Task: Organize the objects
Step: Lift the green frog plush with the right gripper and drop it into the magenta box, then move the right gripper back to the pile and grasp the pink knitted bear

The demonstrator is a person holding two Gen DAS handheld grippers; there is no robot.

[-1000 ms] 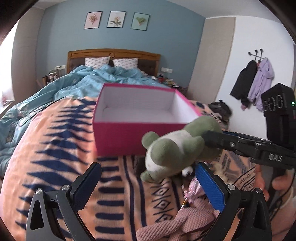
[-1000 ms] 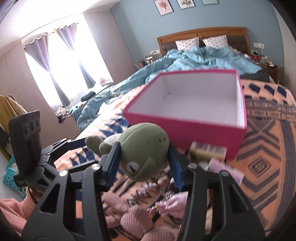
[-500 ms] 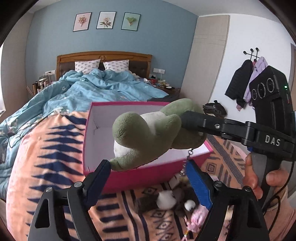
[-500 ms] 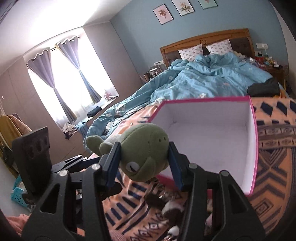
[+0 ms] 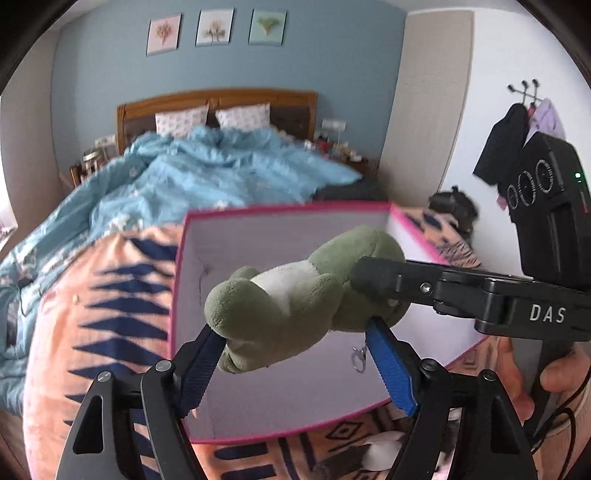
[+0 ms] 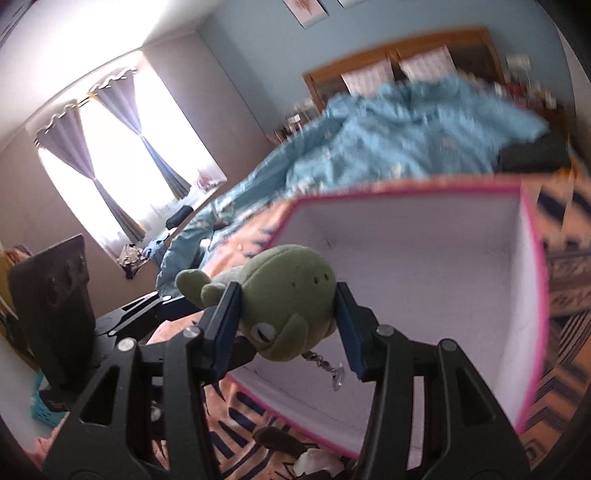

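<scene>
My right gripper [image 6: 288, 321] is clamped on one green plush toy [image 6: 286, 301], a pad pressed to each side of its head. The toy hangs in the air above the open mouth of one pink box [image 6: 532, 258], not touching it. One small metal clasp on a short chain [image 6: 332, 369] dangles under the toy's head.

My left gripper [image 5: 295, 350] has just been closing its jaws, and the toy's body [image 5: 291, 299] lies between them. The left blue pad [image 5: 201, 363] sits at the toy's foot end; the right blue pad [image 5: 388, 369] stands just beside the toy under its head end. Whether either pad presses the plush I cannot tell. In the left wrist view the right gripper [image 5: 376, 284] comes in from the right, with one hand [image 5: 532, 380] on its handle.

The box [image 5: 181, 280] has white inner walls and nothing visible inside. It rests on one orange blanket with dark blue patterns [image 5: 96, 306]. At the near foot of the box lie a few small items [image 6: 295, 450], dark and white, too blurred to count or name.

Beyond: one rumpled light blue duvet [image 5: 221, 170], two patterned pillows [image 5: 181, 120] against one wooden headboard [image 5: 218, 98], three framed prints [image 5: 214, 31] on the blue wall. Garments hang on wall hooks [image 5: 517, 136]. One window with two tied curtains [image 6: 110, 155] stands at the left in the right wrist view.
</scene>
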